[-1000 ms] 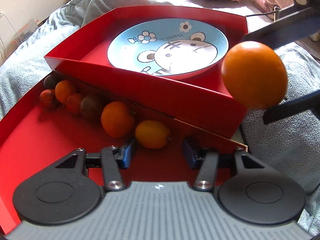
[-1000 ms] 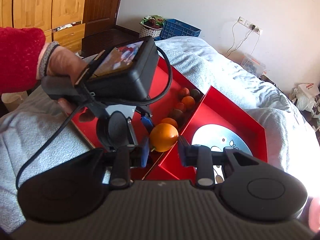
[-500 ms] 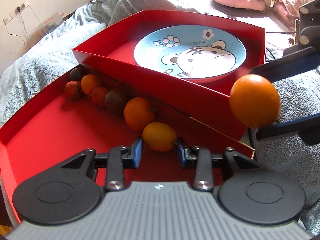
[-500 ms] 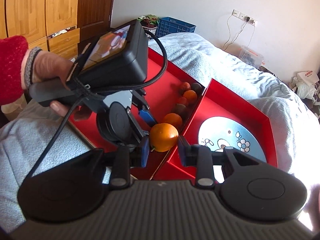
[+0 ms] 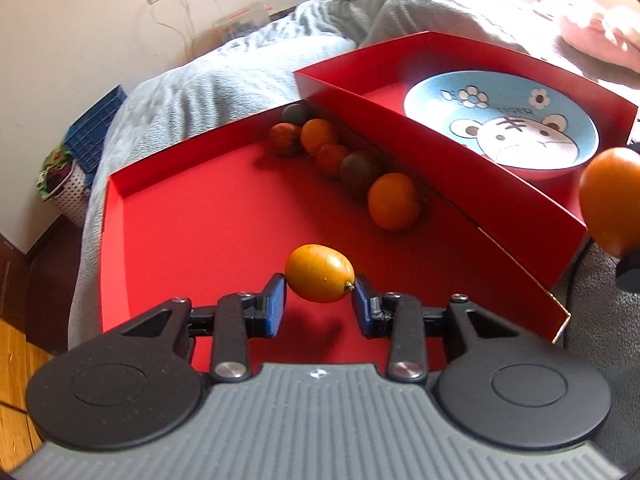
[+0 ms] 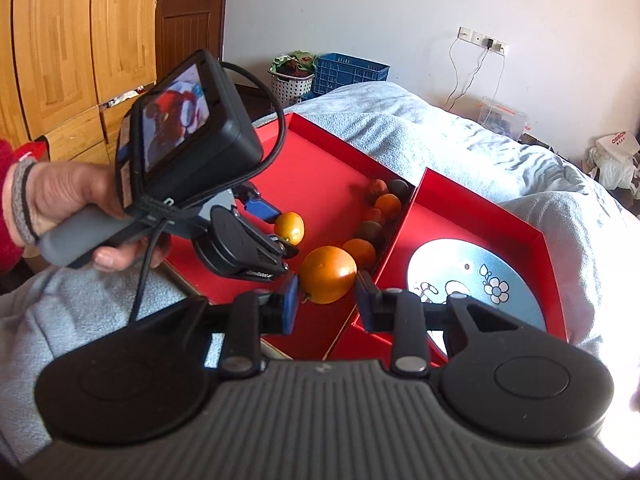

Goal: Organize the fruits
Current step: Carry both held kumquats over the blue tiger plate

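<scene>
My left gripper (image 5: 319,300) is shut on a small yellow-orange oval fruit (image 5: 320,273) and holds it above the floor of the red tray (image 5: 192,232). The same fruit (image 6: 289,227) shows in the right wrist view between the left gripper's fingers. My right gripper (image 6: 326,302) is shut on a round orange (image 6: 328,274), held above the wall between the trays; the orange also shows at the right edge of the left wrist view (image 5: 610,206). A blue plate with a tiger drawing (image 5: 500,120) lies in the second red tray (image 5: 440,160).
Several fruits line the tray's far wall: an orange (image 5: 394,206), a dark fruit (image 5: 360,168), small red and orange ones (image 5: 320,136). The trays rest on a grey blanket (image 5: 240,76). A blue crate (image 6: 350,72) and a wooden wardrobe (image 6: 60,40) stand beyond.
My left gripper has closed on the oval fruit and lifted it off the tray floor, swinging left. My right gripper still holds the orange near the dividing wall.
</scene>
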Available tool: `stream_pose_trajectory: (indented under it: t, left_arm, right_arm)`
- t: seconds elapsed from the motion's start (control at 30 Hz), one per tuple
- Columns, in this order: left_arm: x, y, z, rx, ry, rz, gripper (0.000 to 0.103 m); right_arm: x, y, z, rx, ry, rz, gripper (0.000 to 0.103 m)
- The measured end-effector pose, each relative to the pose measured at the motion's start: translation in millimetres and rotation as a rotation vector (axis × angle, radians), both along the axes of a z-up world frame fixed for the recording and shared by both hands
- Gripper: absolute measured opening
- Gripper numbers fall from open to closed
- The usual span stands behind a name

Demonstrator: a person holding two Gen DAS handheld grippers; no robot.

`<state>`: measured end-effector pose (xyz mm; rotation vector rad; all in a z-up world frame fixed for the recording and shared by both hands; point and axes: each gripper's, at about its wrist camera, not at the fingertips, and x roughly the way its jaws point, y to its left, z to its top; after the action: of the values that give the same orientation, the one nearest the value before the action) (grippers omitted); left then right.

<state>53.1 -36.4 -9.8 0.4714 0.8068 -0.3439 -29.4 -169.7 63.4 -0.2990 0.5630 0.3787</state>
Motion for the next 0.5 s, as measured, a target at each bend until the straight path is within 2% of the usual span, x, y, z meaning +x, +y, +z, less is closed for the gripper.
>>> stream_pose_trajectory:
  t: [0.17,0.33,0.5]
  left_arm:
    - [-6,8,6,-0.047,-0.059,0.141,0.041]
    - [-13,18,5,-0.076,-0.076,0.266,0.041]
    - [-21,29,1,-0.102,-0.074,0.341,0.041]
  right_arm:
    - [-8,-2,-3,0.048,-0.021,0.008,0.034]
    - [-15,-7,-16,0.115,-0.036,0.004,0.034]
    - [-17,-12,-35,0.188,-0.021,-0.028,0.034]
